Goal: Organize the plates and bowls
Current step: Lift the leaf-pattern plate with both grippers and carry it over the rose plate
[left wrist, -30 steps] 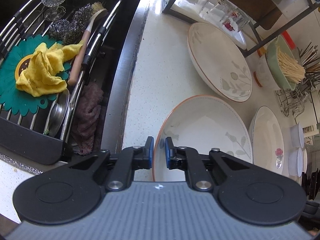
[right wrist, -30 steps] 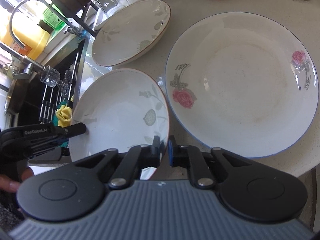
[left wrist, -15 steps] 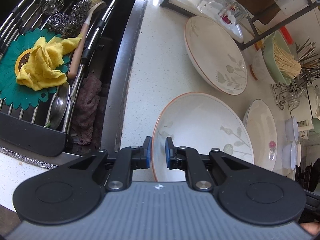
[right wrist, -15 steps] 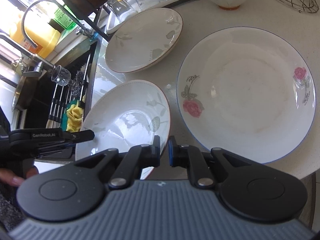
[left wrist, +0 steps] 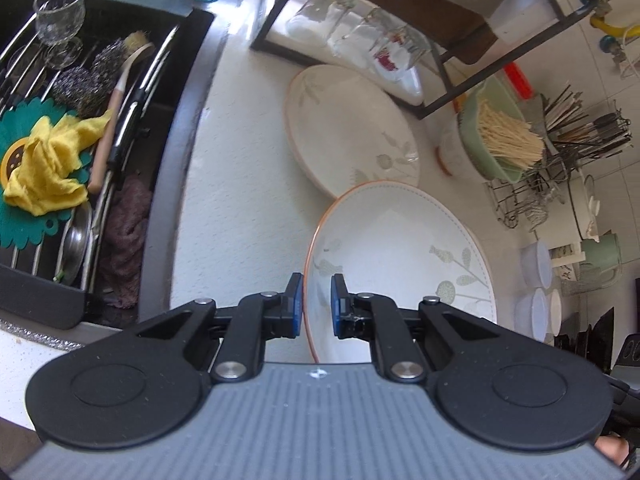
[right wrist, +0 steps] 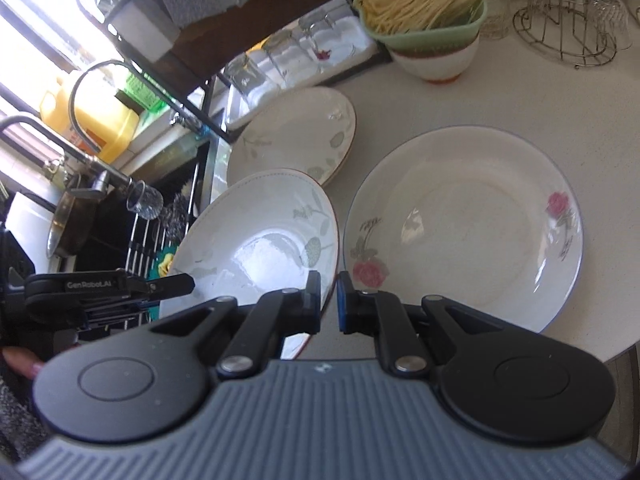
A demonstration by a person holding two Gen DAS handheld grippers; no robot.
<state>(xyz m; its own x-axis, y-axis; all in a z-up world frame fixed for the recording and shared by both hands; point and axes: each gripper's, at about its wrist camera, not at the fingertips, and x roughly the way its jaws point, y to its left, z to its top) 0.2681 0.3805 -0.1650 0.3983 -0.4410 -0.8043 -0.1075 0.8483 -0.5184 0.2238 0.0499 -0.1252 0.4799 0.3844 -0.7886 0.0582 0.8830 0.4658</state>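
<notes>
1. the desk (left wrist: 240, 184) is a pale speckled top beside a dark sink (left wrist: 168, 184); a wire shelf with upturned glasses (left wrist: 360, 44) stands at the back, and a green bowl of sticks (right wrist: 428, 4) sits on a white bowl.
2. the leaf-pattern plate (left wrist: 400, 256) looks lifted and tilted. its near rim sits between the jaws of the left hand-held gripper (left wrist: 313, 306), which stand narrowly apart around the edge; whether both pads press it, i cannot tell for sure.
3. the right hand-held gripper (right wrist: 329, 305) flanks the plate's other rim with a narrow gap; it seems to pinch that edge, though the contact is hidden.
4. a second leaf plate (left wrist: 352, 132) lies flat just behind, and a rose plate (right wrist: 464, 232) lies flat just beside, right of the held one.
5. what worries me: the grip is only on thin, glossy rim. if one side slackens, the plate could swing down and crack against the rose plate or the desk.
6. if the two hands move unevenly, the rim could twist out of the pads.
7. carried toward the back plate, its far edge could clip that plate's rim, or go too far and knock the glasses.
</notes>
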